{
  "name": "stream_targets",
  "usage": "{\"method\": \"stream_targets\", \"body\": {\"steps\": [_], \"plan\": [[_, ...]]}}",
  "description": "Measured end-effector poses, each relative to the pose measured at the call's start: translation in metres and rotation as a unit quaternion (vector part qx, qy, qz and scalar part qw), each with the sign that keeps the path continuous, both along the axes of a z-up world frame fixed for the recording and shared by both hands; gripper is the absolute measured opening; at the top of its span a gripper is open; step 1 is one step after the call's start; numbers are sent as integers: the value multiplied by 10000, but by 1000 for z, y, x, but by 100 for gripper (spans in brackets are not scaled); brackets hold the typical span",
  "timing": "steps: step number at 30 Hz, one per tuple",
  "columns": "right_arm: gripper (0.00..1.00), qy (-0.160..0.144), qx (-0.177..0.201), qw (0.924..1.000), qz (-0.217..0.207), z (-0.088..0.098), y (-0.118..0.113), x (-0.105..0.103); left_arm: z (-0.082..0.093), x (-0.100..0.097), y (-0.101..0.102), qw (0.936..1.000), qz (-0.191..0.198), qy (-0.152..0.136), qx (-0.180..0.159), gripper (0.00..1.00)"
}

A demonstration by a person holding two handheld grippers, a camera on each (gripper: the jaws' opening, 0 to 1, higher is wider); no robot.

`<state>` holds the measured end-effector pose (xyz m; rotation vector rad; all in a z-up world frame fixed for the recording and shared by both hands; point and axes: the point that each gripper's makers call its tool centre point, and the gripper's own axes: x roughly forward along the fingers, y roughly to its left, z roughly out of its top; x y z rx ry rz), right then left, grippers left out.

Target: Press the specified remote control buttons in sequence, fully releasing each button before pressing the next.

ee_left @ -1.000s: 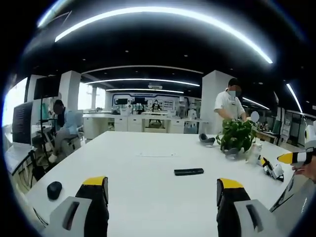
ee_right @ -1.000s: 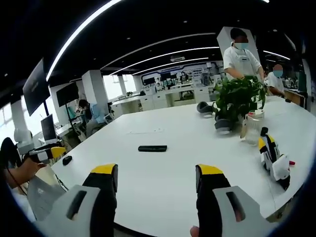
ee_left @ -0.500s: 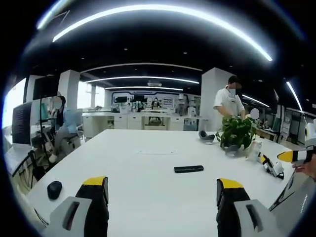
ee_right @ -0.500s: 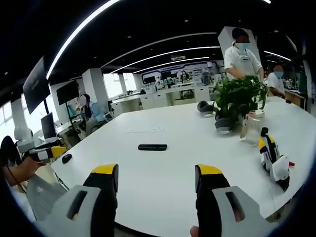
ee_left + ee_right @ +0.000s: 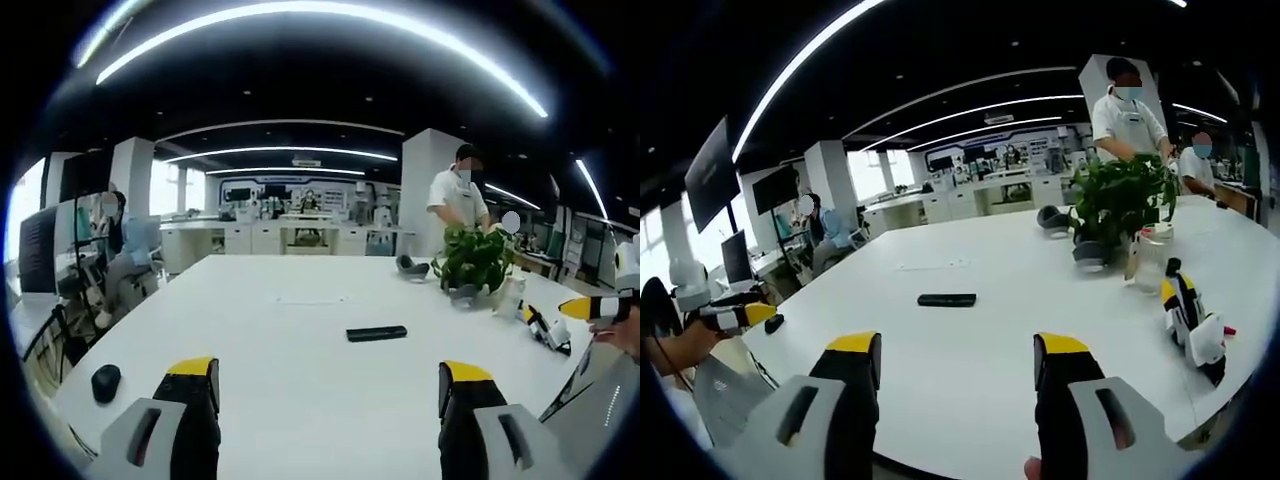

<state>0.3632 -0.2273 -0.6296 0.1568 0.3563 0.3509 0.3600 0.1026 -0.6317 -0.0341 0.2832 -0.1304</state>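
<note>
A slim black remote control [image 5: 376, 333] lies flat near the middle of the white table [image 5: 290, 380]; the right gripper view has it as the remote control [image 5: 947, 300] on the table [image 5: 970, 380]. My left gripper [image 5: 330, 385] is open, well short of the remote, with nothing between its yellow-tipped jaws. My right gripper [image 5: 958, 365] is also open and empty, the remote ahead and slightly left of it. The right gripper's yellow tip [image 5: 590, 308] enters the left gripper view at the right edge. The left gripper's tip [image 5: 740, 316] shows at the left of the right gripper view.
A potted green plant [image 5: 1122, 205] stands at the table's far right, with a clear bottle [image 5: 1148, 262] beside it and a spare gripper [image 5: 1192, 330] lying nearer. A black mouse [image 5: 105, 380] sits at the table's left edge. People stand and sit around the office.
The left gripper view has tilted up a little, so the remote and table sit slightly lower in it. The right gripper view is almost unchanged. Both grippers stay open.
</note>
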Motion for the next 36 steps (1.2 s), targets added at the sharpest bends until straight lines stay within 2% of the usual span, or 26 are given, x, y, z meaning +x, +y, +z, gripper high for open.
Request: {"method": "stream_targets", "body": {"steps": [20, 27, 32, 36], "plan": [[63, 16, -80, 9999, 74, -1, 3, -1, -5, 0, -2, 9999, -11, 147, 78, 94], [63, -30, -19, 10000, -15, 2, -1, 0, -5, 3, -2, 9997, -18, 205, -87, 94], [63, -45, 38, 10000, -50, 3, -3, 0, 9, 11, -1, 9998, -56, 131, -166, 94], [62, -23, 16, 10000, -23, 2, -2, 0, 20, 18, -1, 9997, -209, 91, 49, 93]]}}
